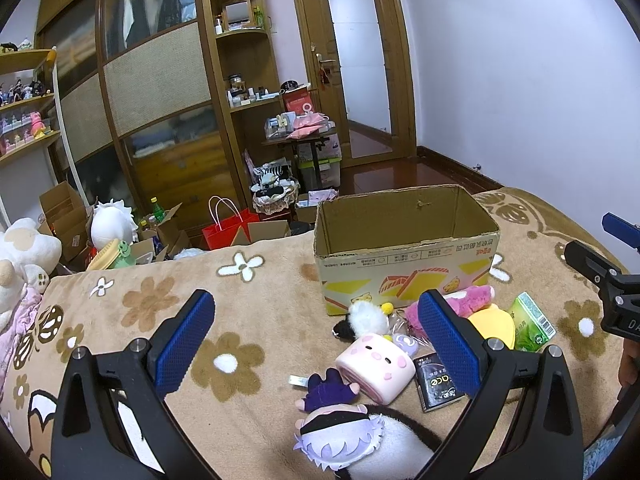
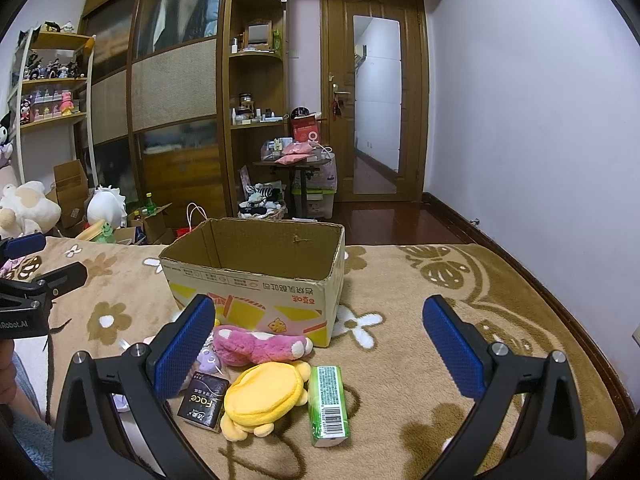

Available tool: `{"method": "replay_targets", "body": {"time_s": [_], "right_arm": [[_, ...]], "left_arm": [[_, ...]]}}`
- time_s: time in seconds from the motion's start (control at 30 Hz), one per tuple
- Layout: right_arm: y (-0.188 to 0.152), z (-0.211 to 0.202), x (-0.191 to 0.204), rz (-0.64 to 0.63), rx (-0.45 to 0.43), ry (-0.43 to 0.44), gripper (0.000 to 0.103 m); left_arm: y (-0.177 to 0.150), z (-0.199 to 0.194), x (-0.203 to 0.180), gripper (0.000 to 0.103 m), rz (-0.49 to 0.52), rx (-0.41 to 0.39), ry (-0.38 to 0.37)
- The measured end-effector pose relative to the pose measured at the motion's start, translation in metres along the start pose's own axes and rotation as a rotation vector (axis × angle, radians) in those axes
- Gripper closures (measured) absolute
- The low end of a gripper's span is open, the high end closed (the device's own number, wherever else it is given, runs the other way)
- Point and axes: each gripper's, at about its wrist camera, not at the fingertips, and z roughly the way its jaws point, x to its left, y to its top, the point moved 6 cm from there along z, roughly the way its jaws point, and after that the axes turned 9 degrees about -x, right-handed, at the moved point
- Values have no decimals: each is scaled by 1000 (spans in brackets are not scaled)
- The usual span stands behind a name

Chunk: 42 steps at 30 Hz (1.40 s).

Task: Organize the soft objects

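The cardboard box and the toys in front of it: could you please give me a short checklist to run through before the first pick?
1. Cardboard box open at the top, nothing seen inside: ok.
2. Left gripper open, holding nothing: ok.
3. Right gripper open, holding nothing: ok.
4. Yellow plush lies free on the blanket, nothing on top of it: ok.
5. Pink plush lies beside the box, uncovered: ok.
6. All items in the pile soft: not ok; the green packet and the black packet look like packaged goods, so sort them apart.
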Motion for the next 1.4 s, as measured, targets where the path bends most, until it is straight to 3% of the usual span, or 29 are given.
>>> {"method": "replay_targets", "body": {"time_s": [0.9,1.13,1.4], "right_arm": [[0,-4,1,-2,2,5,0],[-3,-1,-5,-12,25,-50,0],[-16,17,-17,27,122,-49,0]], "left_arm": [[-3,1,-3,2,8,13,-2],[-16,11,-2,2,21,74,26],[-32,43,14,2,-53,244,16]]}}
